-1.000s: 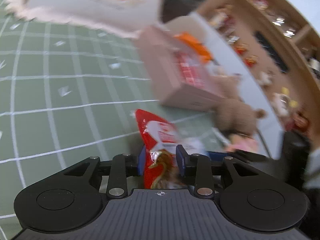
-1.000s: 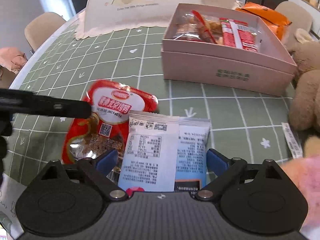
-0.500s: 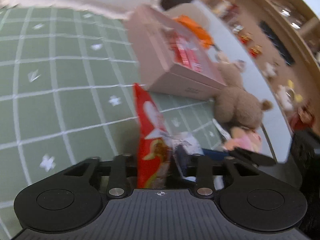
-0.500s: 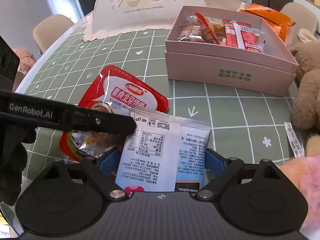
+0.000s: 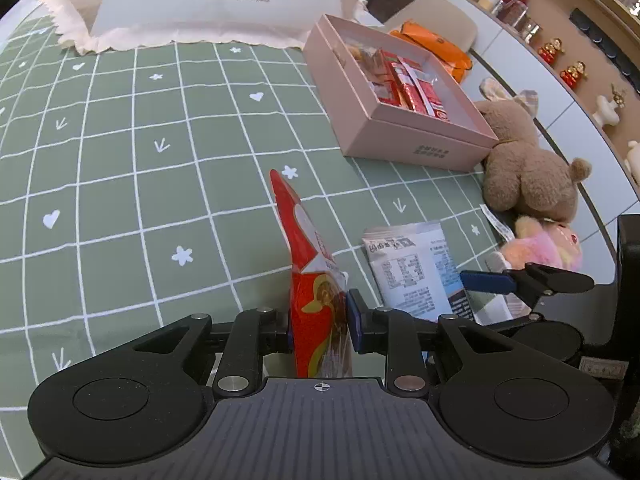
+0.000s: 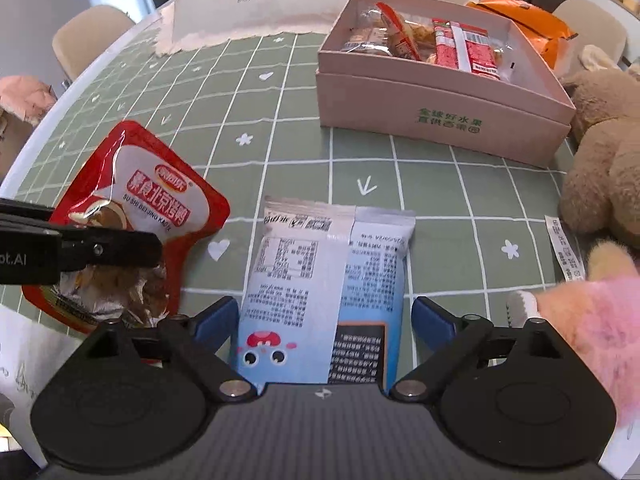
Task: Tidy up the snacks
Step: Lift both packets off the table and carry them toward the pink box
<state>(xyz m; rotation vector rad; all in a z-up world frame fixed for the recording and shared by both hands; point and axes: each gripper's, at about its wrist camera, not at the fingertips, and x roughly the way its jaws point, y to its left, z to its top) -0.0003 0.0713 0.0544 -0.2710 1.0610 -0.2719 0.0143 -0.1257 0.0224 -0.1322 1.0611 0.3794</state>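
Note:
My left gripper (image 5: 320,322) is shut on a red snack pouch (image 5: 310,268) and holds it on edge above the green checked tablecloth; the pouch also shows in the right wrist view (image 6: 136,208). My right gripper (image 6: 320,320) is open, its blue pads on either side of a light blue and white snack packet (image 6: 324,276) that lies flat on the cloth. That packet also shows in the left wrist view (image 5: 416,268). A pink box (image 6: 444,104) with several snacks inside stands beyond both.
A brown teddy bear (image 5: 528,172) and a pink plush toy (image 6: 592,320) lie at the right by the table edge. An orange snack bag (image 5: 432,48) lies behind the box. A white printed paper bag (image 5: 224,4) stands at the far side.
My left gripper has lifted the red pouch off the cloth and turned it on edge. The right gripper has stayed open around the blue packet.

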